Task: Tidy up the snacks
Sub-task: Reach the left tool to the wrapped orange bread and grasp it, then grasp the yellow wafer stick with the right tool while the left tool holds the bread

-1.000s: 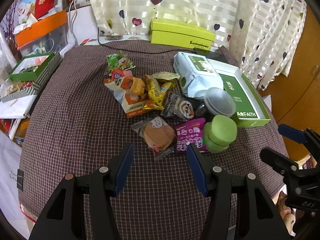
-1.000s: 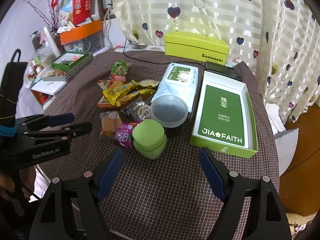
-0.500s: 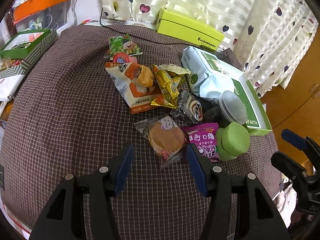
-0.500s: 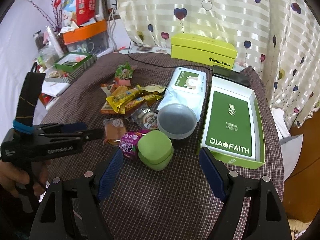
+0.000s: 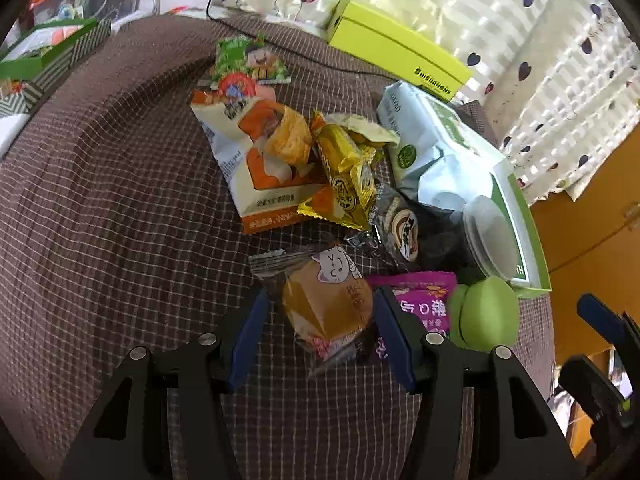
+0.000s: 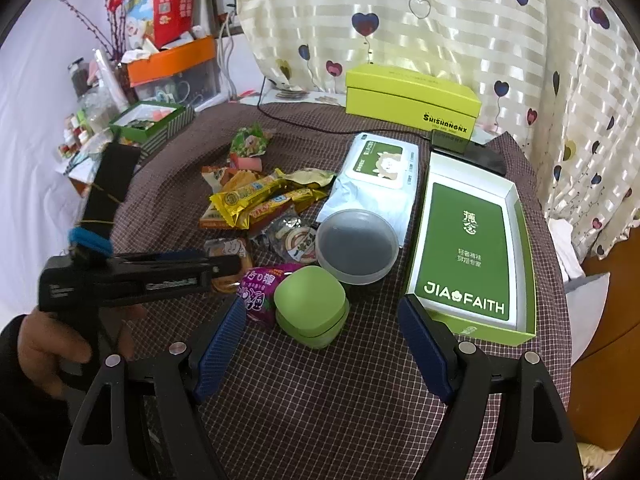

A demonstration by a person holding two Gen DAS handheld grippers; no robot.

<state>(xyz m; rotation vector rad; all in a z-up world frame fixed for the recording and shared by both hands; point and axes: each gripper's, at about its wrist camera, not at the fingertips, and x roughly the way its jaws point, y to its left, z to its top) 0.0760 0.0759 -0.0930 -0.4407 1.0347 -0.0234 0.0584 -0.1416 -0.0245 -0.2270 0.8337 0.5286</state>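
the left gripper [image 5: 318,334] stands spread with the cake packet [image 5: 328,308] between its fingers, unpinched. the right gripper [image 6: 322,346] gapes wide, the green container [image 6: 310,304] just ahead.

Clear-wrapped round golden cake [image 5: 328,310] lies flat at the snack pile's near edge, touching the purple packet [image 5: 420,300].

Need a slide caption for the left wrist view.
Open left gripper straddles a clear-wrapped cake at the near edge of the snack pile.
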